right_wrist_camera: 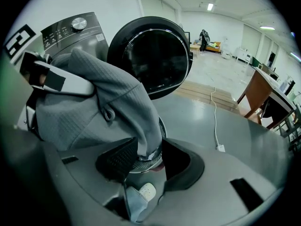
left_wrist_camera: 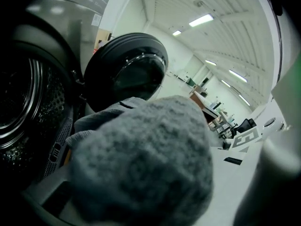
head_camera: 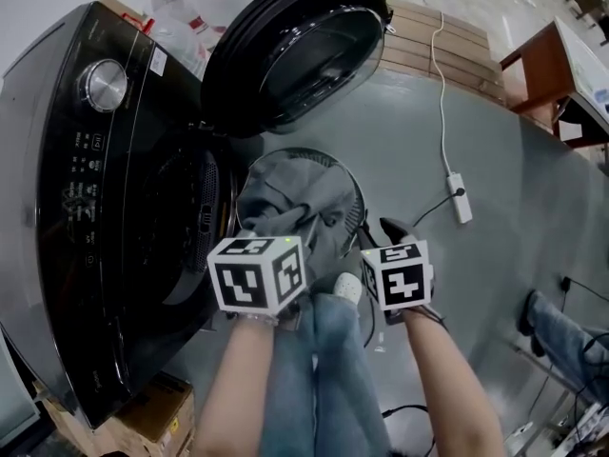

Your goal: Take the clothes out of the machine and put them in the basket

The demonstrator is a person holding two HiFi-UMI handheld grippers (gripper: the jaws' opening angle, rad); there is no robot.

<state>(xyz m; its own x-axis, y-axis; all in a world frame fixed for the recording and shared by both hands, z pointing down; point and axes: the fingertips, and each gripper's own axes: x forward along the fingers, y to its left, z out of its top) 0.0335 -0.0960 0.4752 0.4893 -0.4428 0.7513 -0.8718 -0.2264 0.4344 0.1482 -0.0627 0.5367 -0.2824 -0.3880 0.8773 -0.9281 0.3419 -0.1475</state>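
A grey hooded garment (head_camera: 297, 209) hangs bunched between both grippers, just in front of the open black washing machine (head_camera: 86, 208). My left gripper (head_camera: 276, 231) is shut on it; in the left gripper view the fabric (left_wrist_camera: 141, 164) fills the space at the jaws and hides them. My right gripper (right_wrist_camera: 149, 150) pinches a fold of the garment (right_wrist_camera: 94, 107) between its black pads. Beneath the cloth stands a round dark mesh basket (head_camera: 333, 165) on the floor, its rim (right_wrist_camera: 141, 163) showing under the fabric. The machine's round door (head_camera: 295, 50) is swung open behind the basket.
The drum opening (left_wrist_camera: 23, 107) is at the left. A white power strip with its cable (head_camera: 459, 198) lies on the grey floor to the right. Wooden boards (head_camera: 447, 46) and a brown desk (head_camera: 552, 65) stand further back. My legs in jeans (head_camera: 324, 369) are below the grippers.
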